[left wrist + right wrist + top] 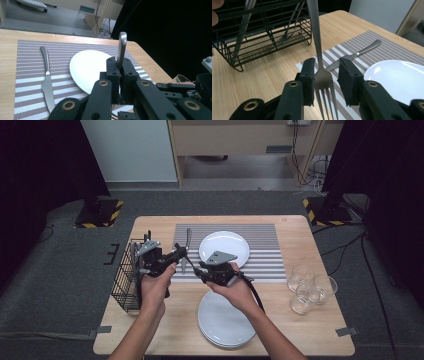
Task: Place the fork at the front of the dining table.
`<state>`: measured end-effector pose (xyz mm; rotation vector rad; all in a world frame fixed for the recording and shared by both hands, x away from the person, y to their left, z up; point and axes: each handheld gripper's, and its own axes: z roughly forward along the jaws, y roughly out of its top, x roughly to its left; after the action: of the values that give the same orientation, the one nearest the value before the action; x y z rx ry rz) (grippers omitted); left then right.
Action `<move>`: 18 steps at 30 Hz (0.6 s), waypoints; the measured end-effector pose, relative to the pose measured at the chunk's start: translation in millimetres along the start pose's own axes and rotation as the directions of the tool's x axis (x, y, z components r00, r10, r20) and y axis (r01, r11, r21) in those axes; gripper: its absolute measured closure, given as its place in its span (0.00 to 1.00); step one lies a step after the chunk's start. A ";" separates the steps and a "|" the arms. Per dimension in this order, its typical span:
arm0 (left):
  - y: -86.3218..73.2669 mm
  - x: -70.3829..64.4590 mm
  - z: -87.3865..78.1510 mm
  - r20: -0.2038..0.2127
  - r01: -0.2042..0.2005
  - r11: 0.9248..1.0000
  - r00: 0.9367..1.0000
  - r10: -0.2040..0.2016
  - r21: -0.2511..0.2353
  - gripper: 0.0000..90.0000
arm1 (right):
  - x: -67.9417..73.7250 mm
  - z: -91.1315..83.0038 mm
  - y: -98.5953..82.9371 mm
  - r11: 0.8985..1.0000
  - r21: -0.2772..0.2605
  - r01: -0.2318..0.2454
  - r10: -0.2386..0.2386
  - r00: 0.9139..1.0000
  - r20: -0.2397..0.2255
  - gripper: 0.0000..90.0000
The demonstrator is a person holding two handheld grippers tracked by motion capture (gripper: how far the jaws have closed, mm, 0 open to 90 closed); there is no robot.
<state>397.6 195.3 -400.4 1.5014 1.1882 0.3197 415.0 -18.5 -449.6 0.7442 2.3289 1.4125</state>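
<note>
A steel fork hangs over the table between my two grippers. My left gripper is shut on its handle, which sticks up past the jaws. My right gripper is open, its jaws standing on either side of the fork's neck just above the tines. In the high view the left gripper and right gripper meet over the left part of the striped placemat. On the mat lie a knife and a white plate.
A black wire cutlery basket with more cutlery stands at the table's left edge. A stack of white plates sits near the front edge. Three glasses stand at the right.
</note>
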 end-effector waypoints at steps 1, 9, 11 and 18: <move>-0.2 -0.1 0.2 0.000 0.001 1.000 1.000 -0.001 0.001 0.97 | 0.0 0.4 0.5 1.000 -0.001 -0.001 0.001 1.000 -0.001 0.75; -1.3 0.5 1.8 0.002 0.005 1.000 1.000 -0.005 0.009 0.97 | 1.8 5.0 0.5 1.000 0.005 -0.003 0.003 1.000 -0.016 0.77; -1.2 0.3 2.2 0.002 0.001 1.000 1.000 -0.001 0.009 0.97 | 2.2 6.6 0.2 1.000 0.008 0.001 0.000 1.000 -0.019 0.77; -2.3 0.6 3.7 0.004 0.002 1.000 1.000 -0.002 0.015 0.97 | 1.0 10.0 0.2 1.000 0.002 -0.006 0.006 1.000 -0.022 0.79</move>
<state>399.5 193.3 -403.8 1.5134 1.1916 0.3072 419.4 -10.6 -454.0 0.7401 2.3468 1.4282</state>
